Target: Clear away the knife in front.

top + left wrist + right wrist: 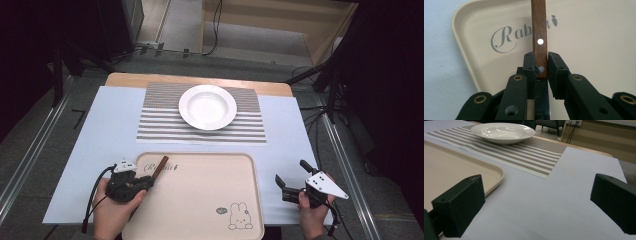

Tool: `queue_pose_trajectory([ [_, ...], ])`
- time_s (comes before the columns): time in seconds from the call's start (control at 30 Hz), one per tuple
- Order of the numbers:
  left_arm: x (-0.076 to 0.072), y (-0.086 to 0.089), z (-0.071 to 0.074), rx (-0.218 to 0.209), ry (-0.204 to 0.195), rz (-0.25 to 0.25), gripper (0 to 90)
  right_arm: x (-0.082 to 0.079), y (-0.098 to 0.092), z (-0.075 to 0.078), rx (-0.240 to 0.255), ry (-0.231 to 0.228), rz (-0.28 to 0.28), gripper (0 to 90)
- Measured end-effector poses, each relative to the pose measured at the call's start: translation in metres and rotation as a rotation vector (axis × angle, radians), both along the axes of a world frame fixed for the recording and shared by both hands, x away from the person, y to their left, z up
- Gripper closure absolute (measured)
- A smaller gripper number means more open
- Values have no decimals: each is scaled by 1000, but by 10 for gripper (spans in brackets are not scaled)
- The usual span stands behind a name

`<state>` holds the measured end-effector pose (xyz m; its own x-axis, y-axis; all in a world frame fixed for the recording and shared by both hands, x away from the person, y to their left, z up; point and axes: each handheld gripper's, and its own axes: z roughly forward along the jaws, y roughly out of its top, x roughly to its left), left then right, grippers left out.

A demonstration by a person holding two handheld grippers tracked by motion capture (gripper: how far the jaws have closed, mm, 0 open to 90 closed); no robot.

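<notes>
At the near left the left gripper [541, 65] pinches a wooden handle [539, 37] over the beige tray [240, 165] lettered "Rabbit", the right gripper [291, 178] stands with jaws spread at the near right, and farther off a white bowl [207, 106] sits on a striped placemat [160, 125].

Bright and even on the table [90, 150] from overhead; dark, nearly black surroundings at left and right of the high view. Soft glare on the plate [207, 106], with white highlights across its bowl in the right gripper view. Faint shadows only under the tray [250, 200] rim. Slightly soft, low-detail high view. Blurred near jaws in both gripper views; sharp handle [539, 30] with 1 glinting rivet. Possibly mild bending of lines at the edges.
</notes>
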<state>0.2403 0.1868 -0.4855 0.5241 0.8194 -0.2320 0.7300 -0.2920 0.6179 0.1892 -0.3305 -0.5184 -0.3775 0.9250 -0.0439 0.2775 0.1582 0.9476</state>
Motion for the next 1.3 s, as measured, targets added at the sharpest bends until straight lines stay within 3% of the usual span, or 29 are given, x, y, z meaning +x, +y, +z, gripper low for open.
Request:
queue_pose_trajectory([
  [0.5,-4,-2,-5,28,-3,3,761,0,0,0,-3,0,-1,0],
  [0.57,-3,-2,-4,23,-26,12,749,0,0,0,-3,0,-1,0],
  [0.63,-2,-1,0,17,-52,26,677,0,0,0,0,-1,0,0],
  [0.7,-1,-1,5,-11,-80,10,671,0,0,0,0,1,-1,0],
  [0.8,-1,-8,7,-17,-92,-58,787,0,1,0,-2,2,-3,0],
  [0.9,2,-17,5,7,-91,-97,881,0,0,0,-2,2,-3,0],
  [1.17,5,-30,-4,111,-100,-137,894,1,0,0,-4,0,-5,0],
  [1.3,6,-24,-5,94,-92,-126,895,0,0,0,-2,1,-5,0],
])
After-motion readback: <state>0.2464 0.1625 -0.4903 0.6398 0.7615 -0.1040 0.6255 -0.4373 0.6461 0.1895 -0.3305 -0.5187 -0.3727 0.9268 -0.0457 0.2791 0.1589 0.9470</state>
